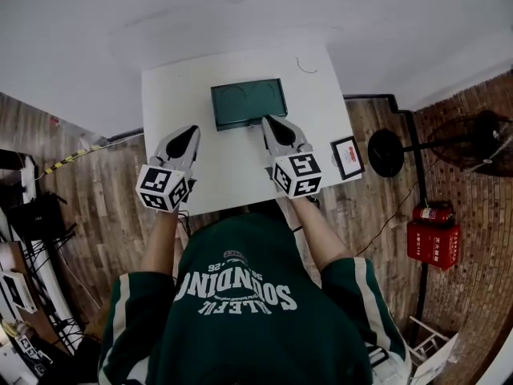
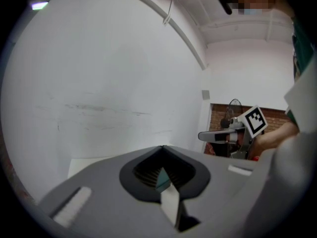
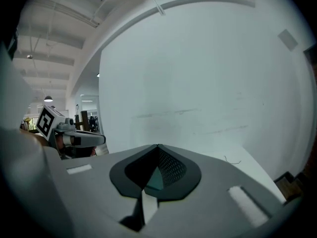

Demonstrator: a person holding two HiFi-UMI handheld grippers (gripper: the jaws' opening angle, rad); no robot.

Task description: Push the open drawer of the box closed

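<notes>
Both forearms are stretched forward over the table, the right gripper clenched empty at the box's near edge, the left gripper clenched empty beside it.

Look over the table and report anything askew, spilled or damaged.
Nothing spilled or broken. Two small oddities: a black-framed card sits slightly tilted at the table's right edge, seemingly overhanging it, and a thin dark squiggle, mark or thread, lies near the far right corner. The green box sits nearly square.
</notes>
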